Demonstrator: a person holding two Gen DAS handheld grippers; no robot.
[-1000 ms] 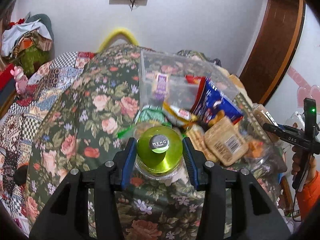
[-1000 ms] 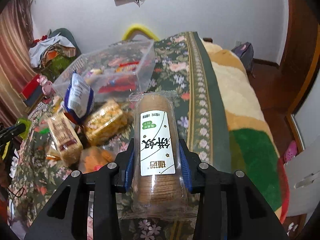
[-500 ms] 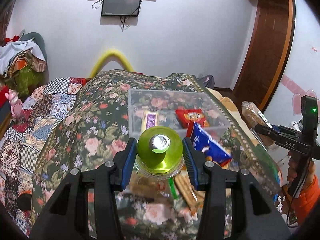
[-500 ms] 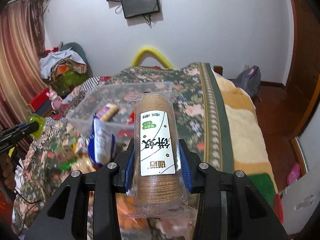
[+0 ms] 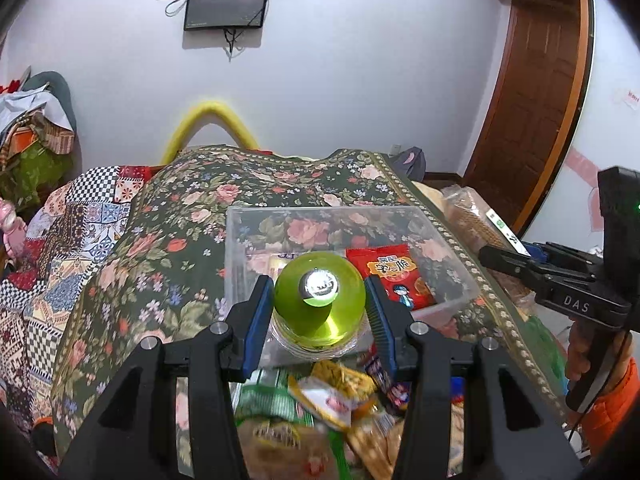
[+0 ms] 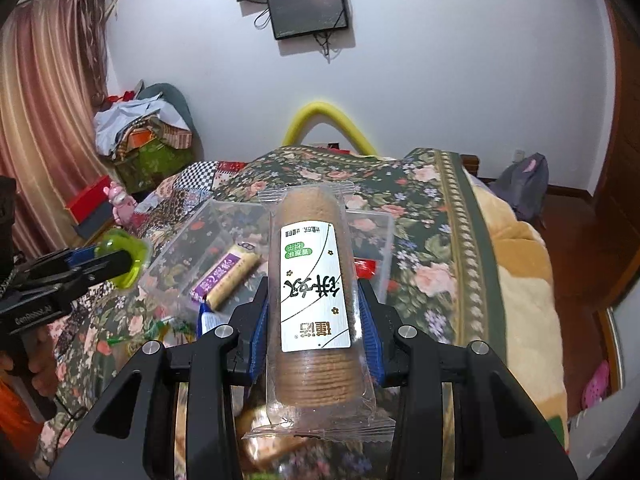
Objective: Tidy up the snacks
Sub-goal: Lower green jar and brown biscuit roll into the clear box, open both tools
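Note:
My left gripper (image 5: 319,312) is shut on a green jar (image 5: 319,300) with a clear base, held in the air just before the near wall of a clear plastic box (image 5: 240,248). The box holds a red snack packet (image 5: 394,276) and a purple-labelled biscuit roll (image 6: 226,276). My right gripper (image 6: 312,320) is shut on a clear-wrapped biscuit sleeve (image 6: 310,300) with a white label, held above the box's near right side (image 6: 386,232). Each gripper shows in the other's view, the right one (image 5: 520,264) and the left one (image 6: 100,264).
Loose snack packets (image 5: 332,396) lie in a pile on the floral bedspread (image 5: 160,240) below both grippers. A yellow curved rail (image 5: 212,120) stands at the far bed edge. A clothes pile (image 6: 140,128) sits left, a wooden door (image 5: 536,92) right.
Both grippers have risen and tilted up with their loads. The snack pile has dropped to the bottom of the views and the box now sits right ahead.

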